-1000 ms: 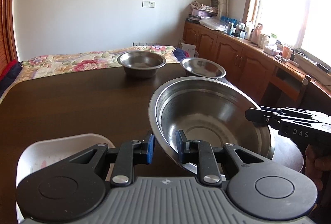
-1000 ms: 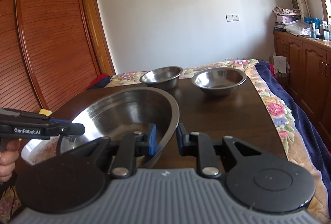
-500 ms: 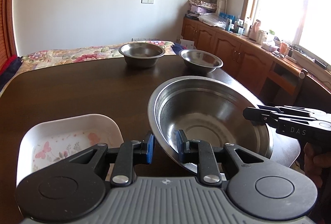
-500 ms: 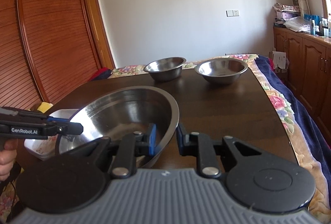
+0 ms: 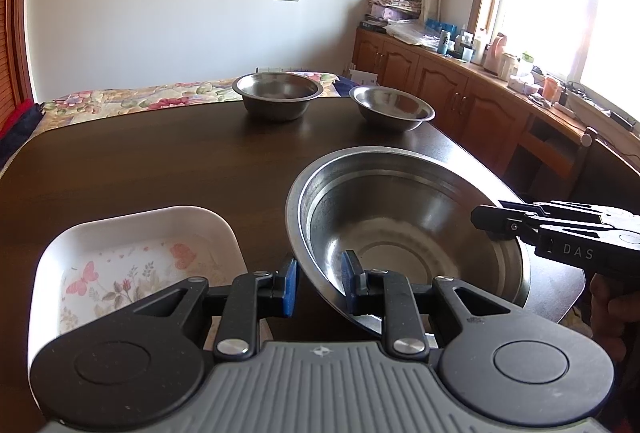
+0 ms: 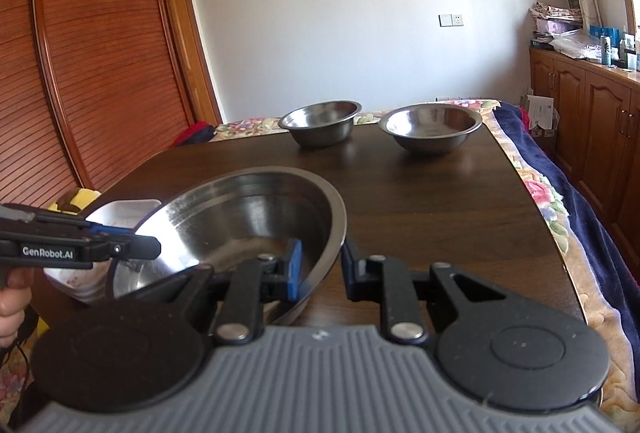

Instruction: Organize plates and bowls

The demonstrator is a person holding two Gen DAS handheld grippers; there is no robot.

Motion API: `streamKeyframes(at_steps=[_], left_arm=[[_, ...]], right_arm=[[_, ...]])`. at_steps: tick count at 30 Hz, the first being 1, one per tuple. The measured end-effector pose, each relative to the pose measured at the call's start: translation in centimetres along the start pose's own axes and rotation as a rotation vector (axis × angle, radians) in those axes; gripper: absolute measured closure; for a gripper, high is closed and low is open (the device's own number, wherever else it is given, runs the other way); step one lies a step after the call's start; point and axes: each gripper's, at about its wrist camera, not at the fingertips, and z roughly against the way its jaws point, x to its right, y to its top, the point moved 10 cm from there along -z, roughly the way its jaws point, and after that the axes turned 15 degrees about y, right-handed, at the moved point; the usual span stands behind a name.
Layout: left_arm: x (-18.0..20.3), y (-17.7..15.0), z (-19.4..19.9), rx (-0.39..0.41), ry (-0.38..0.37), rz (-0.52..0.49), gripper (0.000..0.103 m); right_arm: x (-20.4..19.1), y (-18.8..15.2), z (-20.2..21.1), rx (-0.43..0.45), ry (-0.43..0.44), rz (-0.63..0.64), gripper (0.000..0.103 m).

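Between the two grippers hangs the big stainless steel basin, and that's the whole story for the next move. The left gripper has its blue-padded jaws straddling the near-left rim, one pad outside the wall and one inside. The right gripper does the same on the opposite rim. Both look closed down onto the rim, though the pads aren't visibly squashed, so call it a light pinch.

The basin looks tipped and carried rather than sitting flat, its bottom seemingly clear of the dark wooden table. It's round, so no real long axis; the line that matters runs gripper to gripper across its width. Neither side is nearer, it's a shared two-handed carry.

Just left of the basin, close to the left gripper, sits a white rectangular dish with butterfly print. At the far end of the table stand two smaller steel bowls, the left one and the right one, side by side and apart.

My guess is the basin gets set down as the base for stacking those. Beyond the table there's a floral bedspread, wooden cabinets under a bright window, and a slatted wardrobe.
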Motion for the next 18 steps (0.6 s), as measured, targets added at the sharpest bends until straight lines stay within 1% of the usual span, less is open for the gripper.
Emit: streamKeyframes(at_steps=[12, 13, 15, 17, 18], left_arm=[[-0.01, -0.06, 0.08, 0.001, 0.001, 0.003, 0.076], [-0.11, 0.02, 0.01, 0.002, 0.006, 0.003, 0.074], [-0.31, 0.09, -0.09, 0.001, 0.018, 0.007, 0.063], [-0.66, 0.26, 0.01, 0.005, 0.022, 0.015, 0.059], [-0.87, 0.44, 0.08, 0.008, 0.024, 0.021, 0.059]], right_arm=[[0.01, -0.03, -0.16, 0.003, 0.013, -0.004, 0.078], [0.03, 0.01, -0.13, 0.004, 0.012, -0.004, 0.078], [0.14, 0.16, -0.03, 0.008, 0.011, -0.004, 0.076], [0.32, 0.47, 0.26, 0.013, 0.008, -0.002, 0.071], [0.42, 0.71, 0.44, 0.015, 0.004, 0.005, 0.071]])
